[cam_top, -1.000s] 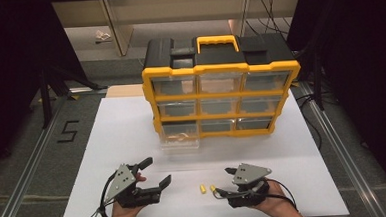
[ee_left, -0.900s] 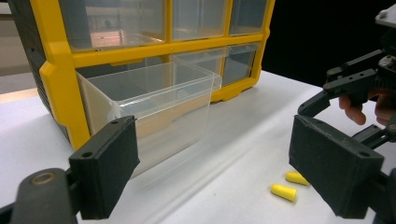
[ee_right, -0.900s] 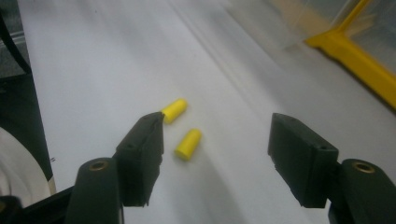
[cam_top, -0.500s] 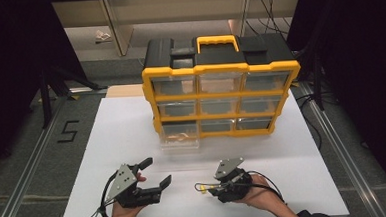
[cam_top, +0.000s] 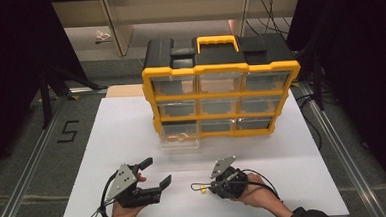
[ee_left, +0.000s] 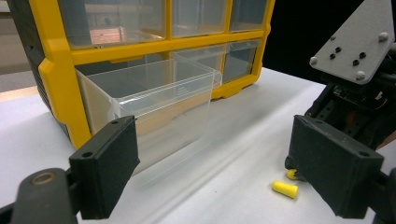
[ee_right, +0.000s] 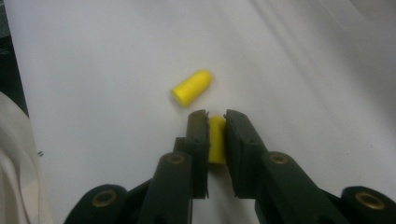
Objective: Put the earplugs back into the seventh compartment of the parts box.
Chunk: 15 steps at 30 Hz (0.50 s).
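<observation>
— Earplug (ee_right: 216, 139) clamped: my right gripper (ee_right: 216, 122) has just been closing, and its jaws now pinch one yellow plug low on the table (cam_top: 132, 136), near my edge. A second plug (ee_right: 190, 87) lies loose just beside the tips.

— And your left?

— My left gripper (cam_top: 157, 174) rests with jaws spread wide and nothing between them, aimed toward the drawer (ee_left: 159, 100) pulled out of the organizer's (cam_top: 221, 84) bottom row.

— So which step is this?

— The pickup, I'd say; the grasp looks made but the plug has not left the table. Next I would lift it without crushing the foam, carry it over the open drawer and let go, then come back for the loose one.
</observation>
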### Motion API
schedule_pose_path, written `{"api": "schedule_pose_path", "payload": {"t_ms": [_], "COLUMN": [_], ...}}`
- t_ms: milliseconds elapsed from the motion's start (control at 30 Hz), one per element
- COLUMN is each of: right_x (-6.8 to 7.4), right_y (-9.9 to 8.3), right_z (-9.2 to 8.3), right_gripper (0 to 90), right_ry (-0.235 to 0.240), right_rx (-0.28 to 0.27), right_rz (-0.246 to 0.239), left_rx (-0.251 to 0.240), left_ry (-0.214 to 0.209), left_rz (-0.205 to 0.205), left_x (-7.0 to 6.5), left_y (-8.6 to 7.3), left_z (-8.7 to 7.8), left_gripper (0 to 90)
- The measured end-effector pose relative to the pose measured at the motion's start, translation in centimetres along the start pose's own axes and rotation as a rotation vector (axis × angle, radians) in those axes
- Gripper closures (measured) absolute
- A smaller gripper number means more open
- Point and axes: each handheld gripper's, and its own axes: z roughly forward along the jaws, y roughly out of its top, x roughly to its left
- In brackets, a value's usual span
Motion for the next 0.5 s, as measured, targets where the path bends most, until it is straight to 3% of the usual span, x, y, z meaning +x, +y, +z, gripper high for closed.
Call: {"api": "schedule_pose_path", "payload": {"t_ms": [100, 500], "right_x": [0.0, -1.2], "right_y": [0.0, 1.2], "right_z": [-0.1, -3.5], "right_gripper": [82.1, 82.0], "right_ry": [-0.007, -0.077], "right_rx": [-0.010, -0.218], "right_rz": [-0.007, 0.034], "left_rx": [-0.003, -0.007], "left_ry": [-0.001, 0.003], "left_rz": [-0.002, 0.003], "left_x": [0.0, 0.0], "left_y": [0.0, 0.0], "left_z": [0.0, 0.0], "left_gripper": [15.5, 15.6]}}
